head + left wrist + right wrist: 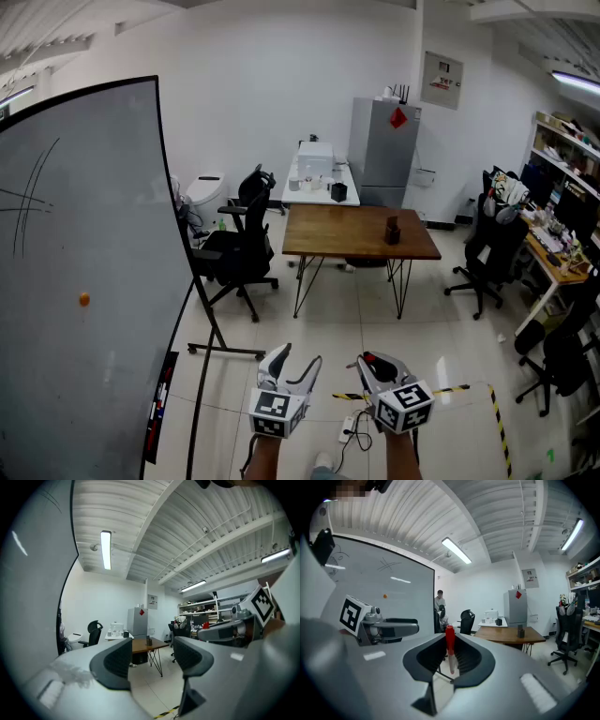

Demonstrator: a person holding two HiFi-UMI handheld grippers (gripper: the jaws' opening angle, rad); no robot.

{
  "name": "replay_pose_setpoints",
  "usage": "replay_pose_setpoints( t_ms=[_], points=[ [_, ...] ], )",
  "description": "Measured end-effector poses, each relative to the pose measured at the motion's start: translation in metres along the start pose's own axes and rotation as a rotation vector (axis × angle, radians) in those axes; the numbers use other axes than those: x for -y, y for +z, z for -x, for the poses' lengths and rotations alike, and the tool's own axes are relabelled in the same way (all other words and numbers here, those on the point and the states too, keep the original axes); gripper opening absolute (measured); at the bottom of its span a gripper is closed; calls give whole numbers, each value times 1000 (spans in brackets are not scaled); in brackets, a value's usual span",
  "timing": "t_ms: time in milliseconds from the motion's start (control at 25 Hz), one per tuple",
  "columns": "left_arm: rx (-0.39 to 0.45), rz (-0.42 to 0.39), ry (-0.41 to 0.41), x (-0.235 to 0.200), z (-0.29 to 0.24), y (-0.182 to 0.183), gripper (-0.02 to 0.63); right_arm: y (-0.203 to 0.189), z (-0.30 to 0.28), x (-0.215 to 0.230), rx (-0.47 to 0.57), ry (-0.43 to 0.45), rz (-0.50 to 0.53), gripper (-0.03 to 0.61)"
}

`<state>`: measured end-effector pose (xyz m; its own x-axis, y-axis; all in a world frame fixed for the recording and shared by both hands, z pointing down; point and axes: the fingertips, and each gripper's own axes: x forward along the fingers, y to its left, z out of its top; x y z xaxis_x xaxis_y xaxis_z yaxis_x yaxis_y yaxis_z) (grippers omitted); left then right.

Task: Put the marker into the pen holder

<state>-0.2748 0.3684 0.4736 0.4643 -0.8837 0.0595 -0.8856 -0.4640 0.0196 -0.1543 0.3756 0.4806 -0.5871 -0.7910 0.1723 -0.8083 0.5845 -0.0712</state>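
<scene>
A marker (pixel 449 644) with a red cap stands upright between the jaws of my right gripper (pixel 450 657), which is shut on it. In the head view its red cap (pixel 368 357) shows at the right gripper (pixel 375 366), low in the middle of the picture. My left gripper (pixel 292 363) is just left of it and stands open with nothing between its fingers (pixel 115 660). The dark pen holder (pixel 392 230) stands far ahead, near the right end of a wooden table (pixel 347 242). It also shows small in both gripper views, the pen holder (pixel 520 632) (pixel 149 641).
A large whiteboard (pixel 84 281) on a wheeled stand fills the left. A black office chair (pixel 239 248) stands between it and the wooden table. Behind are a white table (pixel 319 183) and a grey fridge (pixel 384 150). More chairs (pixel 492 248) and a cluttered desk line the right. A person (pixel 439 603) stands beyond the board.
</scene>
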Motion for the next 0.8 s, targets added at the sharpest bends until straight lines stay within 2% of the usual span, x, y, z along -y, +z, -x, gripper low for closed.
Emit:
replay_pose_setpoints(
  t_ms=[160,280,560,800],
  points=[
    [5,25,-13,-3,-52,10,276,27,-29,40,25,15,18,52],
    [0,-3,-32,-4,-95,13,276,39,-47,73,41,15,13,52],
    [-3,-21,-90,4,-182,22,276,40,-75,151,38,-18,-34,52],
    [-42,-26,-182,16,-246,19,276,36,-86,204,27,-86,-78,52]
  ],
)
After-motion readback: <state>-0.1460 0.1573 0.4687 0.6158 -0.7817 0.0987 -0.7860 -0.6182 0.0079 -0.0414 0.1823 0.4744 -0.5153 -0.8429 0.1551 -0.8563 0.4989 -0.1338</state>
